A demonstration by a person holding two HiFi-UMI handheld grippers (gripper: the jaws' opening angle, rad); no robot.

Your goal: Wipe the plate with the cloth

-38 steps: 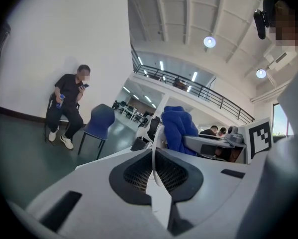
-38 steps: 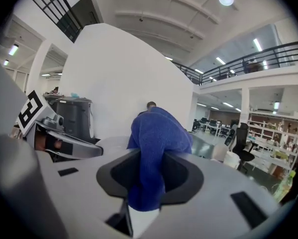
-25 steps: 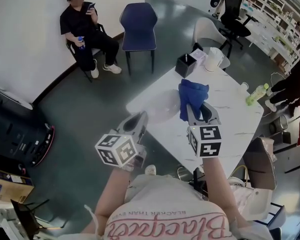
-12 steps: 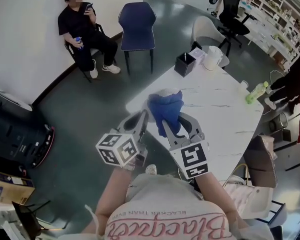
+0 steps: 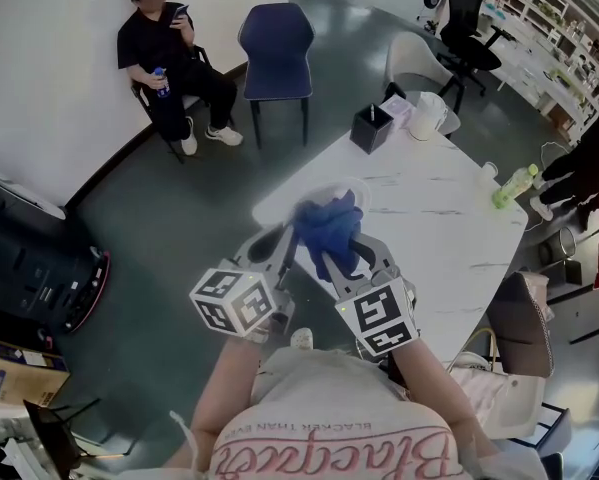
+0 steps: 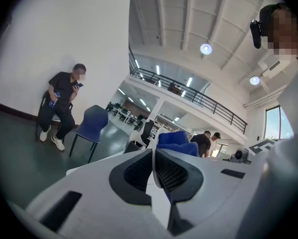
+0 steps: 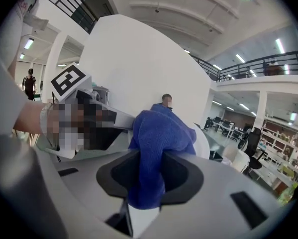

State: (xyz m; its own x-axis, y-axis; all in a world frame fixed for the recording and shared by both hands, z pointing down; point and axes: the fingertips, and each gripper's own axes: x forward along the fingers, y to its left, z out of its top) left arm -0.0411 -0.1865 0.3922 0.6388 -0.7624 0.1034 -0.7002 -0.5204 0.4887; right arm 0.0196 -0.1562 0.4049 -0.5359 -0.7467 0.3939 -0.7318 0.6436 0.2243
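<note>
The cloth (image 5: 327,230), blue and bunched, overlaps the white plate (image 5: 341,189).

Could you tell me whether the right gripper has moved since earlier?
Yes: right gripper and cloth moved leftward across the table, toward the plate.

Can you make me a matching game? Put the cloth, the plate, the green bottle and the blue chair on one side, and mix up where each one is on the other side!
Things:
1. blue cloth
2. white round plate
3. green plastic bottle
4. dark blue chair

Places:
A. on the floor beside the seated person
B. pinched in the right gripper's fingers
C. on the white table, near its right edge
D. gripped by its rim in the left gripper's fingers

Pairs: 1-B, 2-D, 3-C, 4-A
</note>
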